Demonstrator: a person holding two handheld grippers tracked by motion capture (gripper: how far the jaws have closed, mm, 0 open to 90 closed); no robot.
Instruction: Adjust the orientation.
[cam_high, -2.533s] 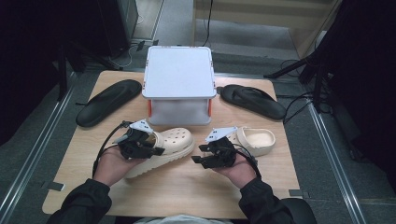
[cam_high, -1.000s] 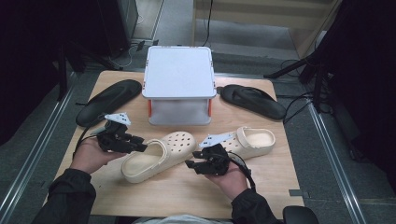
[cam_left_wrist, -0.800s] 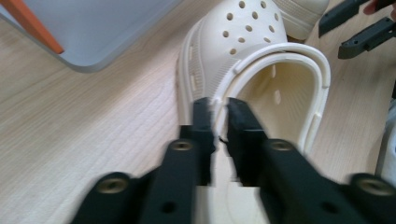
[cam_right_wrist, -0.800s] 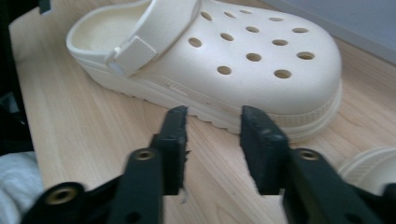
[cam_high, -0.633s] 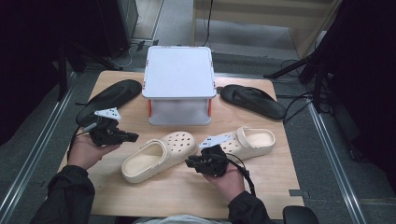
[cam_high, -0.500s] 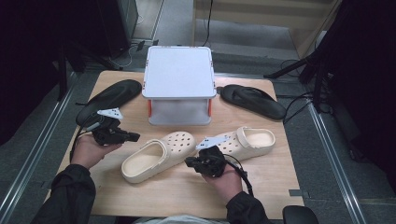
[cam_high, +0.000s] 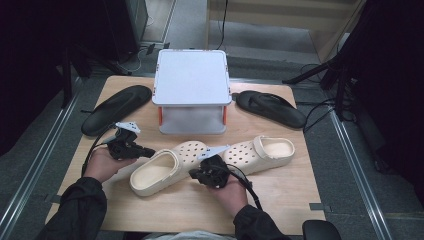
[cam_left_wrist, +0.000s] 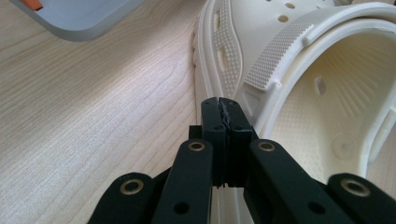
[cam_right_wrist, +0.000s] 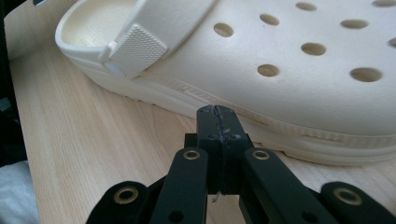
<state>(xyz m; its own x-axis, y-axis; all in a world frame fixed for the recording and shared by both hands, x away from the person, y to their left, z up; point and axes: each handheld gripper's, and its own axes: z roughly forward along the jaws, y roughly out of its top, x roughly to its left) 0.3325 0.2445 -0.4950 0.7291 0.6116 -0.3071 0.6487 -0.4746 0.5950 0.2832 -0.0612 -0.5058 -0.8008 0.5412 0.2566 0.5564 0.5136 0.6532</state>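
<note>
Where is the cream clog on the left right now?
In the high view the left cream clog lies on the wooden table, in front of the grey box, between the left gripper and right gripper.

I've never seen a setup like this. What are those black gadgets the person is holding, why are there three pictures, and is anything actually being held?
A person sits at a wooden table with a hand-held two-jaw tool in each hand: the left gripper and the right gripper. One picture comes from a camera above the table; the other two come from small cameras riding on each gripper, looking along its black jaws. On the table lie two cream clogs, the left clog and the right clog, two black sandals and a grey lidded box. In both gripper views the jaws are pressed together with nothing between them, so nothing is held. Each gripper points at the side of a clog.
</note>
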